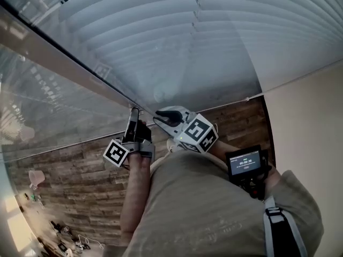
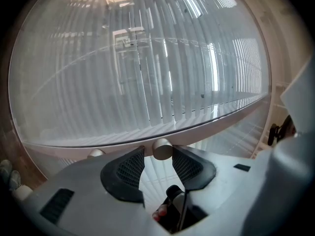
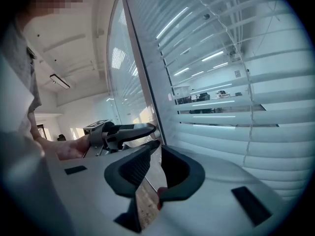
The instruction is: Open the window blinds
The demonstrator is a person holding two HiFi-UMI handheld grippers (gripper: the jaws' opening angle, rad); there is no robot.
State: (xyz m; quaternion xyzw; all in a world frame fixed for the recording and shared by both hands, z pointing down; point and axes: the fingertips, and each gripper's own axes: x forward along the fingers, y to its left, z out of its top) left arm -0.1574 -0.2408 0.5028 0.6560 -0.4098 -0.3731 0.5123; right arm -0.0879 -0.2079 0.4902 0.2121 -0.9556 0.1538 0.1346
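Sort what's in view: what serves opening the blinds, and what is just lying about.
For the job:
- blinds
- small round knob, between the open jaws of the left gripper
- right gripper, nothing between its jaws

Lying about:
- cables and small bits on the wood floor
- pale object, also on the floor

head view looks steeply down; both gripper views face the blinds [image 1: 214, 36] close up.
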